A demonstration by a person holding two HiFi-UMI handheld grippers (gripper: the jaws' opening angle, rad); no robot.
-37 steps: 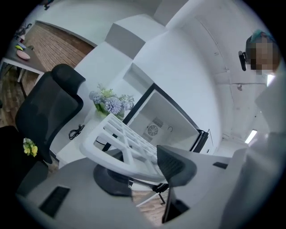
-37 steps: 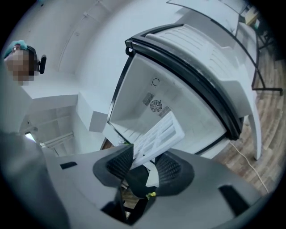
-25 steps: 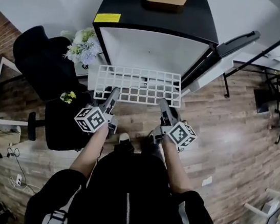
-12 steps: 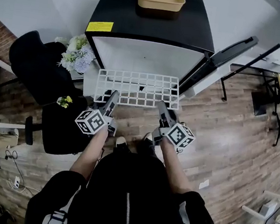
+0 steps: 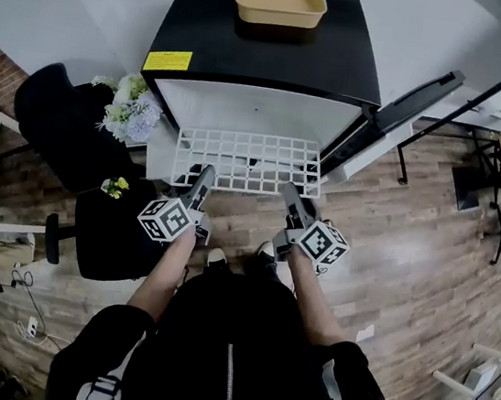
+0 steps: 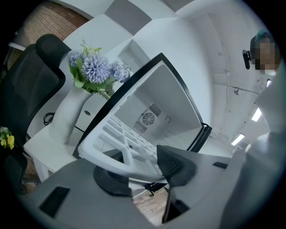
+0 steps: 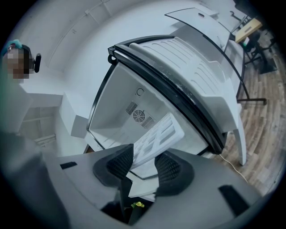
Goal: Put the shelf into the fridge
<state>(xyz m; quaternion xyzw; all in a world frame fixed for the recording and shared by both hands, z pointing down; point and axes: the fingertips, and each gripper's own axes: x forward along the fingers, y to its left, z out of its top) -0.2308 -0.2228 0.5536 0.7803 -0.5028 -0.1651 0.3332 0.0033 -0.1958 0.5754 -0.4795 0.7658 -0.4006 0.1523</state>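
Left gripper (image 5: 200, 180): we are clamping it on the near edge of the shelf (image 5: 249, 160), toward the left end, a pad pressing each face of the white rim
Right gripper (image 5: 289, 196): we are pinching the same edge toward its right end, jaws closed on the grid
Shelf position: we are holding it roughly level before the fridge (image 5: 258, 111), its far edge lying at the open mouth
Key relation: the shelf is reaching straight away from both sets of fingers toward the cavity, with neither hand sitting nearer
Long axis: it is running left to right, across the opening
Pointing: the far long edge is facing the back wall
Door (image 5: 402, 97): it is standing open on the right, apart from the shelf
Next move, as we are judging it: pushing both grippers forward evenly, so the shelf is entering square
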